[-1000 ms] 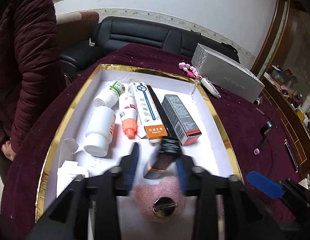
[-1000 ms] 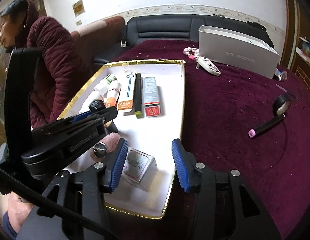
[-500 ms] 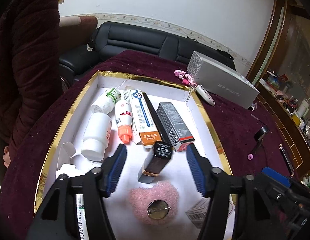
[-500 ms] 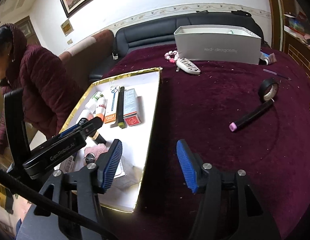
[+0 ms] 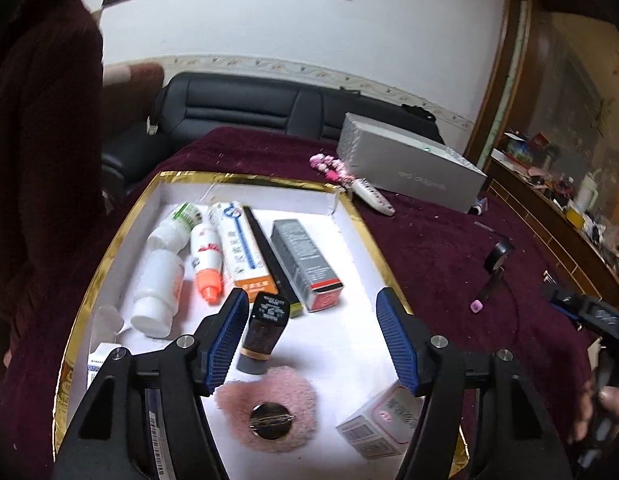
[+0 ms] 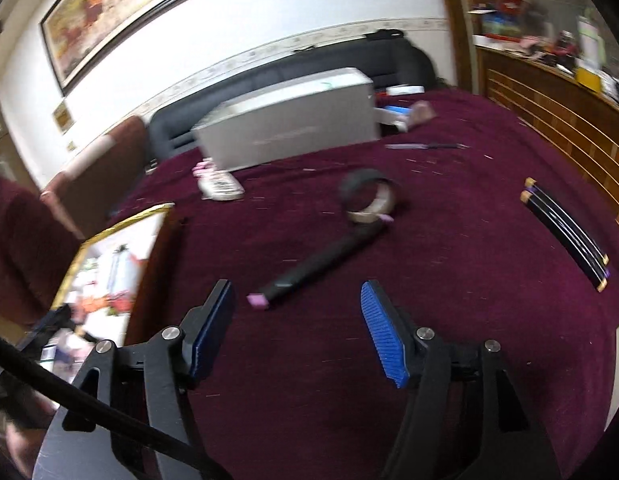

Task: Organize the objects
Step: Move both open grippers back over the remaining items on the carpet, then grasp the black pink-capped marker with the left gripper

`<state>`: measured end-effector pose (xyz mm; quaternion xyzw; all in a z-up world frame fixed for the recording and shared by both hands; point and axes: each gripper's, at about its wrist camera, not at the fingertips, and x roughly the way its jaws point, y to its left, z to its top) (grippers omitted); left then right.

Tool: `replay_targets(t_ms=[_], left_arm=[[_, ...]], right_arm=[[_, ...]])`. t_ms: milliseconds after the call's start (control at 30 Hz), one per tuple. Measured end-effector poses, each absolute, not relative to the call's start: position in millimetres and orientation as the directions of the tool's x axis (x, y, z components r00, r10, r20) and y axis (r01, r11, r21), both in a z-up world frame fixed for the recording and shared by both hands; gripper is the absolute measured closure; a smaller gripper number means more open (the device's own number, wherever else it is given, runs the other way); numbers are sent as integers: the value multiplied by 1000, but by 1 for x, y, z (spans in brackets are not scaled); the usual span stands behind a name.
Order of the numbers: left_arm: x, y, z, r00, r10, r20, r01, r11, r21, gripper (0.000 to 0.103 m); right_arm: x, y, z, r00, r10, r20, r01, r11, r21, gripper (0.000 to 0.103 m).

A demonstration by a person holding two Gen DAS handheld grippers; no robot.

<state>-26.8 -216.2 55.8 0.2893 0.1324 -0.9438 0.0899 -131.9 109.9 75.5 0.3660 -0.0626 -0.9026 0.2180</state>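
Observation:
A gold-rimmed white tray (image 5: 109,248) holds white bottles (image 5: 157,292), an orange-capped tube (image 5: 207,264), long boxes (image 5: 245,256), a grey box (image 5: 305,260), a black-and-gold lipstick (image 5: 265,332), a pink pad with a metal button (image 5: 269,408) and a small clear box (image 5: 381,420). My left gripper (image 5: 309,340) is open above the tray, the lipstick lying free beside its left finger. My right gripper (image 6: 297,328) is open and empty over the maroon cloth, just short of a black stick with a pink end (image 6: 317,264).
On the cloth lie a tape roll (image 6: 369,196), a black and gold case (image 6: 565,232), a silver box (image 6: 289,124) and a white remote (image 6: 221,188). The tray's edge (image 6: 121,256) shows left in the right wrist view. A person in a maroon coat (image 5: 37,160) stands left.
My left gripper opened, let the lipstick go in the tray and drew back. My right gripper left the small clear box in the tray and swung right over the cloth toward the black stick.

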Motion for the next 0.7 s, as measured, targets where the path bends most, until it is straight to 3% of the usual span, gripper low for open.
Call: replay_targets(t_ms=[133, 267, 533, 700], left_arm=[[-21, -201, 64, -851, -93, -517, 205, -965, -164, 43], [-21, -187, 69, -858, -65, -509, 162, -975, -149, 43], [-44, -109, 91, -796, 97, -597, -74, -995, -63, 43], [-88, -46, 83, -677, 188, -711, -263, -965, -4, 42]], right_arm=[[-153, 129, 50, -591, -446, -672, 285, -895, 343, 39], [-158, 143, 53, -601, -471, -645, 265, -880, 395, 39], [-157, 156, 59, -615, -498, -611, 254, -859, 444, 39], [-159, 169, 61, -634, -500, -590, 225, -849, 478, 38]])
